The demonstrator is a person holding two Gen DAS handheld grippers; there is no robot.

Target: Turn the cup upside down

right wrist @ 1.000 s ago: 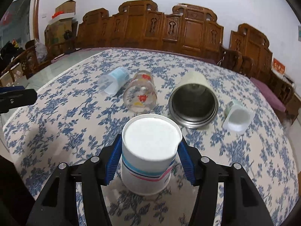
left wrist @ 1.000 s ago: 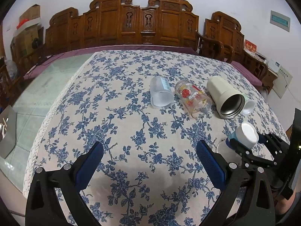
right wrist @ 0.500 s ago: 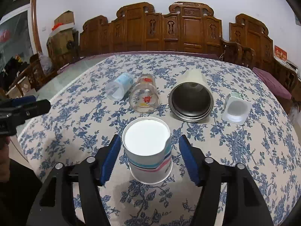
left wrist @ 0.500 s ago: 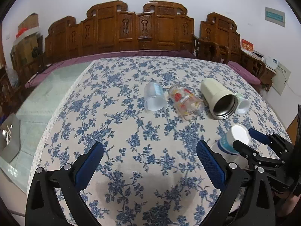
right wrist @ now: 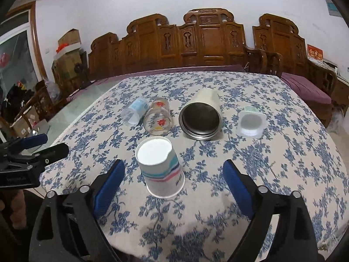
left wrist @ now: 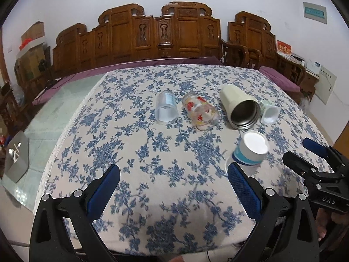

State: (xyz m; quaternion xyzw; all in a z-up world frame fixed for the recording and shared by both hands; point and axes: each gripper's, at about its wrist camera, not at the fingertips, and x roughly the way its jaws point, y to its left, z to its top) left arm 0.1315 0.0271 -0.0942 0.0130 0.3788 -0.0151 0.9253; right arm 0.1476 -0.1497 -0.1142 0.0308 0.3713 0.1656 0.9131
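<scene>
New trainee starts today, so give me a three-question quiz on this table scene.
1. True or false: the right gripper is shut on the paper cup.
2. How many cups lie on their sides behind it: A two, B four, C six?
3. Fill in: the paper cup stands with its mouth facing ____ on the tablecloth.

Key: 1 false, its jaws are open and apart from the cup; 2 B; 3 down.

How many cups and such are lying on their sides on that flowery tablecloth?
4, in a row: frosted plastic cup at left, flower-printed glass, large cream tumbler, small white pot at right. A fifth, the paper cup, stands upside down nearer.
</scene>
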